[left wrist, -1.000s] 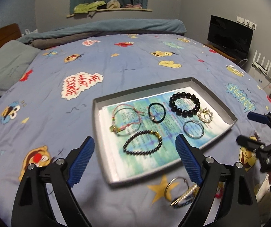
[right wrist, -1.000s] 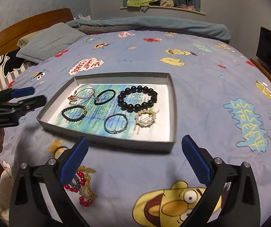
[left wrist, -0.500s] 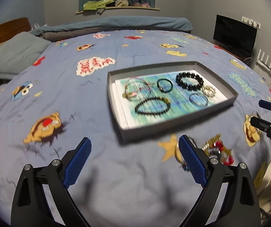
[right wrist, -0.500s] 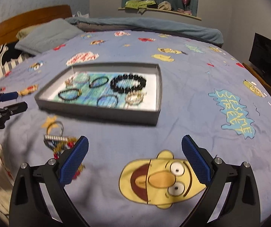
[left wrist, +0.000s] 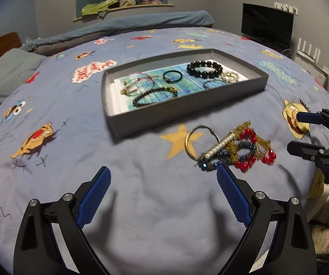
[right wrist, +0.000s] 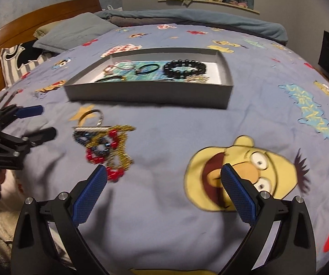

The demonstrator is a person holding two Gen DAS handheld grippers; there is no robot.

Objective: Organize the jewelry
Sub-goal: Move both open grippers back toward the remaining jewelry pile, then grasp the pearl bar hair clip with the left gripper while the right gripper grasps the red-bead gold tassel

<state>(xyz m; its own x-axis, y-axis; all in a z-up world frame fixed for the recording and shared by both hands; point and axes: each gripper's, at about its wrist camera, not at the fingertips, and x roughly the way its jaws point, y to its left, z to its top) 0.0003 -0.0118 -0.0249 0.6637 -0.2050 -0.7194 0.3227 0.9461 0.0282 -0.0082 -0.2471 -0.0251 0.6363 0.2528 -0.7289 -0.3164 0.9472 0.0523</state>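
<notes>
Beside the tray, tangled jewelry lies loose.

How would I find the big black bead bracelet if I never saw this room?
Look on the blue cartoon bedspread for the flat grey tray. The bracelet lies at its far end. Its beads are the fattest, round and shiny black.

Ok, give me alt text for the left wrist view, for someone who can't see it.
An open left gripper hovers empty over a cartoon-print bedspread, near a tangled jewelry pile. Beyond lies a grey tray holding several bracelets; the right gripper shows at the right edge.
</notes>
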